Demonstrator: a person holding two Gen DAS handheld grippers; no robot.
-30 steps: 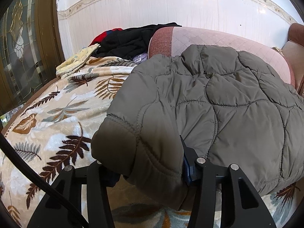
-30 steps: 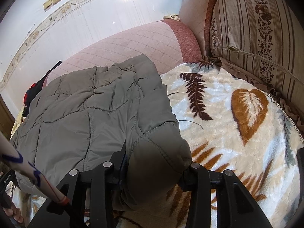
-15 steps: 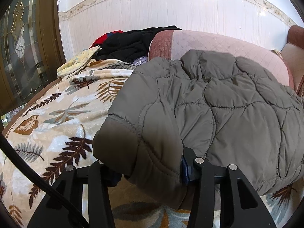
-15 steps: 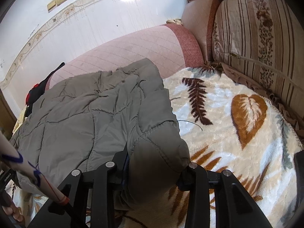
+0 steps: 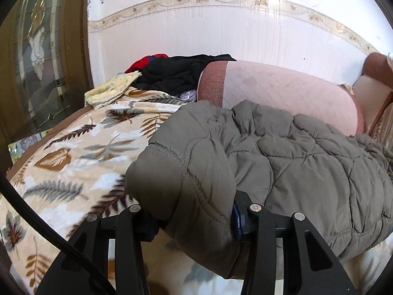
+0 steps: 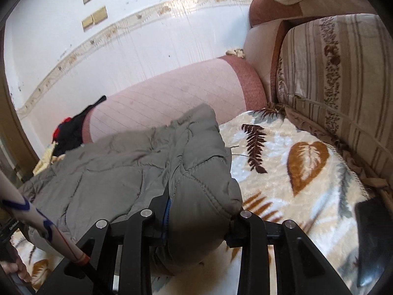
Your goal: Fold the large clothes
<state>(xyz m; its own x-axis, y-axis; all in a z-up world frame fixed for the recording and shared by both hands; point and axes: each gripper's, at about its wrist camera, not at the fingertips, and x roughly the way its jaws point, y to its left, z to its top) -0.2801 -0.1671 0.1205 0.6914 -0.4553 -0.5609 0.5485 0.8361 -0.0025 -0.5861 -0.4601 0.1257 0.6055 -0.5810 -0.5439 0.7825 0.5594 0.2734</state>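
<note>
White wall [image 5: 221,32], pink sofa [image 5: 282,91], perhaps sunlit.

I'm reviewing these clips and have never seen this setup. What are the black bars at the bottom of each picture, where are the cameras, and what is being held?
There is no robot here. A person carries a hand-held gripper in each hand, and each one has a wide-angle camera looking forward along its two fingers. The black bars are those fingers.

One picture comes from the left hand-held gripper, the other from the right hand-held gripper. Both show the same olive quilted jacket, seen from opposite ends. Each gripper is shut on a bunched edge of it, with the fabric pinched between the fingers.

The jacket lies on a leaf-print blanket with a pink bolster behind it. A pile of dark clothes sits at the far end, and a striped cushion stands on the right side.
</note>
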